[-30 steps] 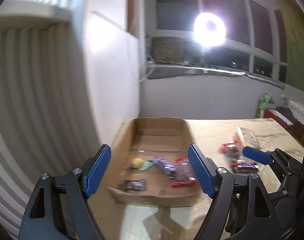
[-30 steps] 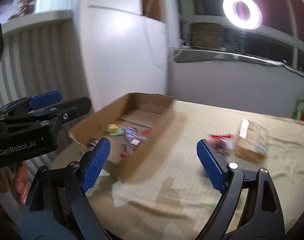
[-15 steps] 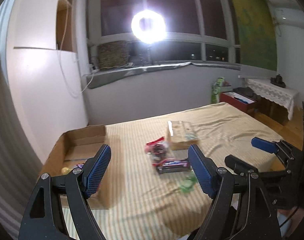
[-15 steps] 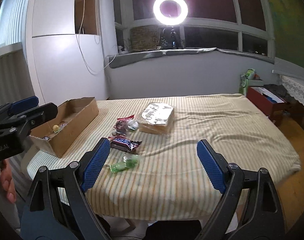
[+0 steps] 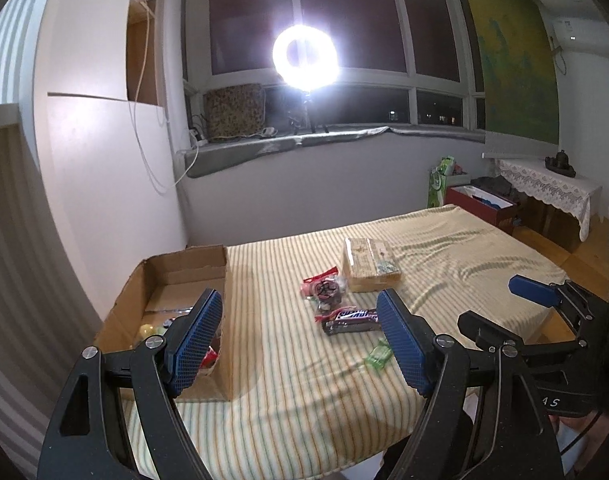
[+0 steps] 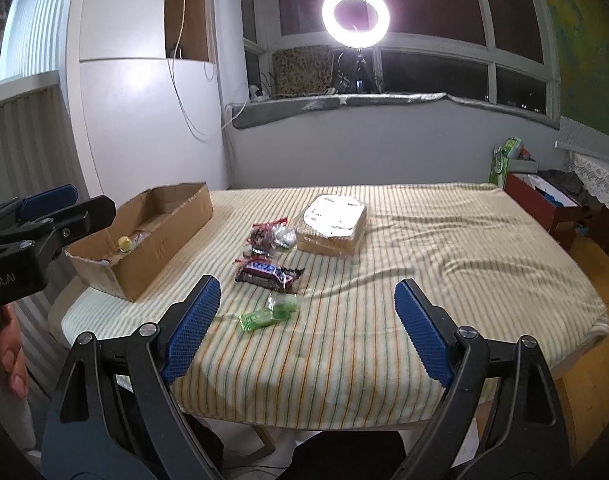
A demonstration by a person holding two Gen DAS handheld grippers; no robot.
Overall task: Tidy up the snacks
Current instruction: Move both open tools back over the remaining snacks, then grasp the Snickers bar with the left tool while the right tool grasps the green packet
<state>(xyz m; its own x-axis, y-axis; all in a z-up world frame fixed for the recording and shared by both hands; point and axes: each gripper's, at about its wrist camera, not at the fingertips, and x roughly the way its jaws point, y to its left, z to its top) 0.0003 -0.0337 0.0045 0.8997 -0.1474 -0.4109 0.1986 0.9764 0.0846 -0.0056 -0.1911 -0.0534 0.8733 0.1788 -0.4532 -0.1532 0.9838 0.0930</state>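
Some snacks already sat in the cardboard box (image 6: pixel 144 232). Still on the striped cloth (image 6: pixel 384 320): choc bar (image 6: pixel 269 272), green candy (image 6: pixel 268 314), red packs (image 6: pixel 264 236), big cracker pack (image 6: pixel 332 224). Left gripper (image 5: pixel 300 340) & right gripper (image 6: pixel 304 328) both had fingers wide apart, holding nothing.

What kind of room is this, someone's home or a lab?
Most likely a lived-in room at home, at night: a table under a striped cloth, dark windows above a cluttered sill, and a lace-covered side table. The ring light suggests filming.
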